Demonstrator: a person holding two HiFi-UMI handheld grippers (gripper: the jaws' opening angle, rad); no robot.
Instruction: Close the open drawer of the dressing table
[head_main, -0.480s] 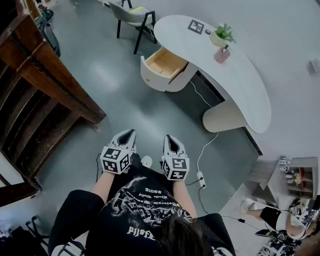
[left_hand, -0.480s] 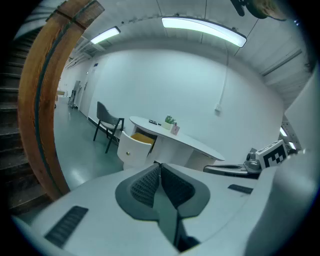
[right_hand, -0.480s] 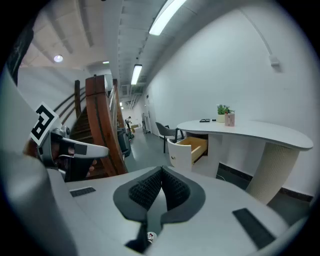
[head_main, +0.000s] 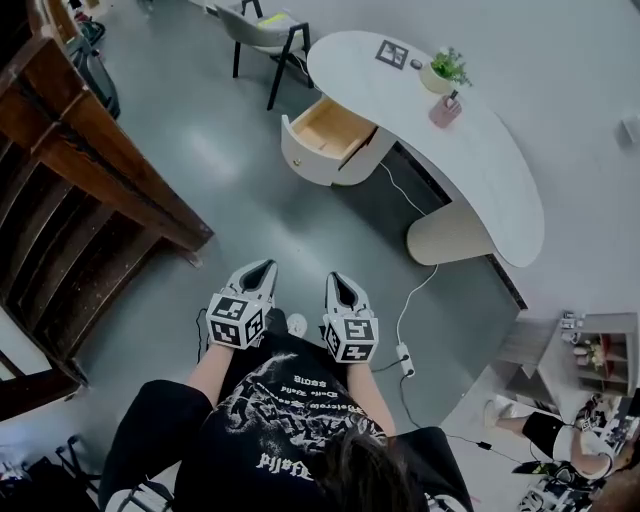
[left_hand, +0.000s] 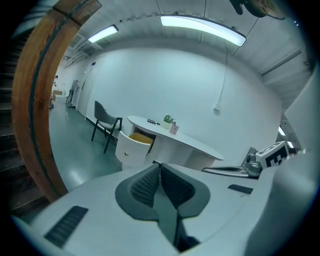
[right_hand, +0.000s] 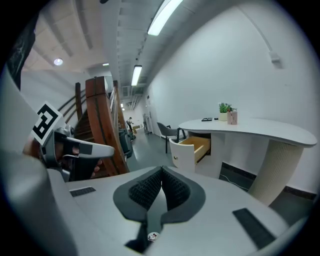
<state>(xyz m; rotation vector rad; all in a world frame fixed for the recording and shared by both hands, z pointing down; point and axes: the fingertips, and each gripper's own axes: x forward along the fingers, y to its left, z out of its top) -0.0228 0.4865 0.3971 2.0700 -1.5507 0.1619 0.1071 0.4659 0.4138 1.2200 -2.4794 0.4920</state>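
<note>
**Drawer open and well off; both tools shut and empty**

The wooden staircase (head_main: 90, 170) fills the left of the frame. I judge it the biggest hazard, because a wide swing on the way in could knock the left tool (head_main: 253, 272) against its rail. The desk (head_main: 480, 170) curves across the upper right. Its open drawer (head_main: 325, 132) juts from the desk's left end at upper centre, well apart from me. If I push off-centre on that rounded front, I think the drawer could skew and bind. The chair (head_main: 265, 28) stands near it and may crowd that side. A cable (head_main: 400, 315) trails across the floor to a power strip (head_main: 403, 358) close by me, which is a trip risk. The left tool and the right tool (head_main: 341, 284) sit at lower centre, each with its pads pressed together on nothing.

The drawer's rear is tucked under the desk top, so I can't see whether anything lies there. Its knob (right_hand: 175, 157) is too small to judge. My feet are hidden beneath me.
</note>
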